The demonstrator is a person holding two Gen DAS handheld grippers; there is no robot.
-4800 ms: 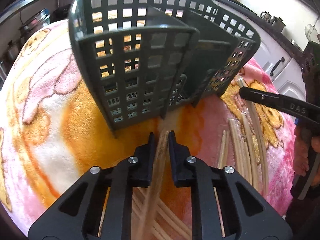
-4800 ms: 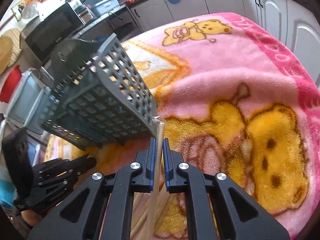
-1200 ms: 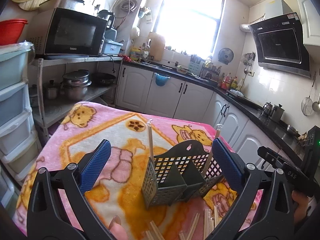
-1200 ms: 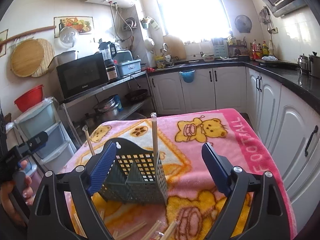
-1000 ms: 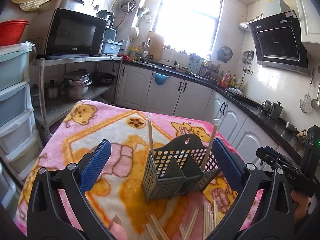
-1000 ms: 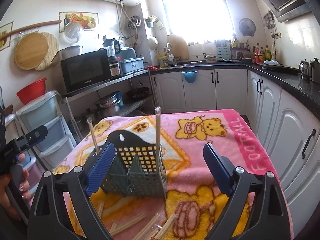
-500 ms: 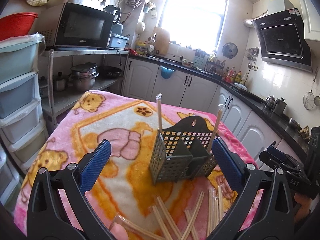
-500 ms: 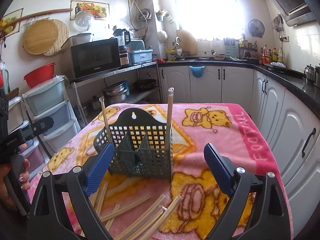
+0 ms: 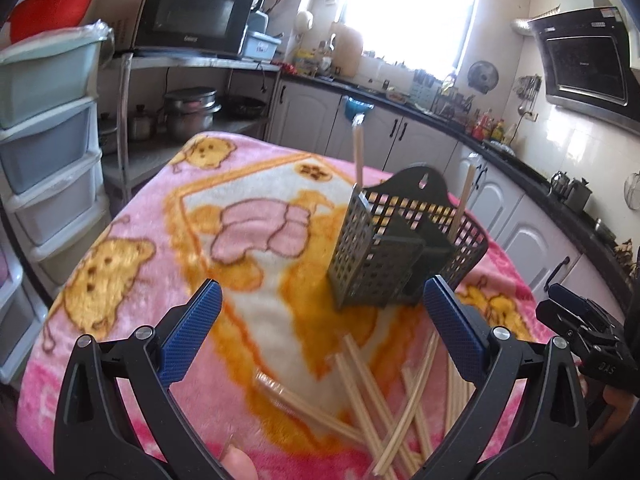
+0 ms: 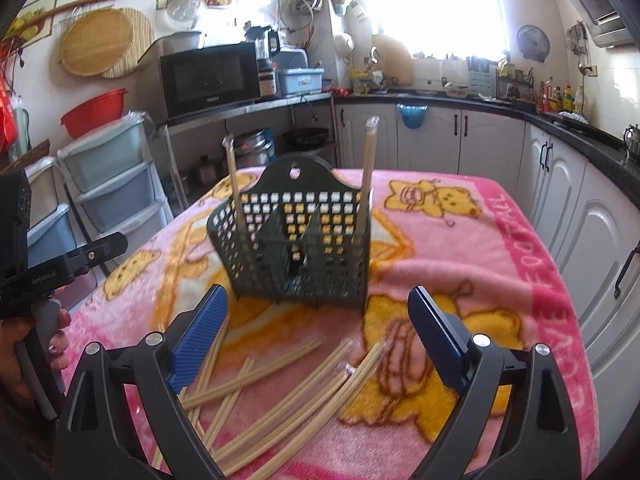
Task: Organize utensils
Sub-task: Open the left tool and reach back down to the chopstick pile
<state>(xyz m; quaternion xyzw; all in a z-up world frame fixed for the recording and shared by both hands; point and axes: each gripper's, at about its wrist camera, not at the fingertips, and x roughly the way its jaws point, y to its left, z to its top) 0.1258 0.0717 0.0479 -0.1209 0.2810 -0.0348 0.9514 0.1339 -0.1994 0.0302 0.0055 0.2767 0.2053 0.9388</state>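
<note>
A dark grey perforated utensil caddy (image 9: 404, 248) (image 10: 296, 248) stands upright on the pink bear blanket (image 9: 132, 256) (image 10: 460, 248). One wrapped chopstick pair stands in its left end (image 10: 236, 184) and another in its right end (image 10: 369, 172); both also show in the left wrist view (image 9: 357, 156) (image 9: 462, 204). Several loose wrapped chopsticks (image 9: 384, 384) (image 10: 280, 392) lie scattered on the blanket in front of the caddy. My left gripper (image 9: 320, 332) is open and empty above them. My right gripper (image 10: 316, 332) is open and empty too.
Plastic drawer units (image 9: 44, 128) (image 10: 108, 184) stand left of the table. A microwave (image 10: 212, 76) sits on a metal shelf behind. White cabinets (image 10: 592, 240) line the right side and back. A hand holds the other gripper's handle (image 10: 36, 344) at the left edge.
Both grippers, which held chopstick pairs at the tilted caddy, have let go and opened wide. The caddy stands upright with two pairs in it. Both cameras have since dropped toward the loose chopsticks.
</note>
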